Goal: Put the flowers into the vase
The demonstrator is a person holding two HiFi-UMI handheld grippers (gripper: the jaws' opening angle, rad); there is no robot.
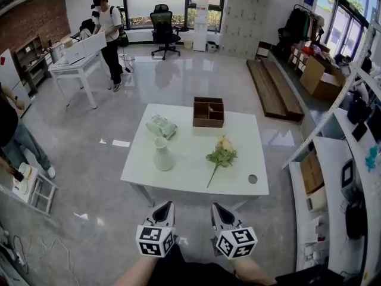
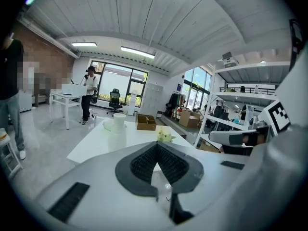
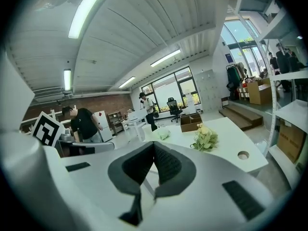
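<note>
White table, frame centre. On it: white vase, upright, lower left; flowers, lying right of centre; brown compartmented box, top edge; pale wrapped bundle, upper left. Round hole, lower right corner.

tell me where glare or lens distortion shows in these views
Head view: window light glares off the glossy floor. Left gripper view: black rounded corners, ceiling lines curve. Right gripper view: the ceiling light strip is blown out and bent.

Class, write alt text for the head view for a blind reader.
A white table holds a vase, with flowers lying to its right and a wooden box behind. The left gripper and right gripper hover shut before the near edge.
</note>
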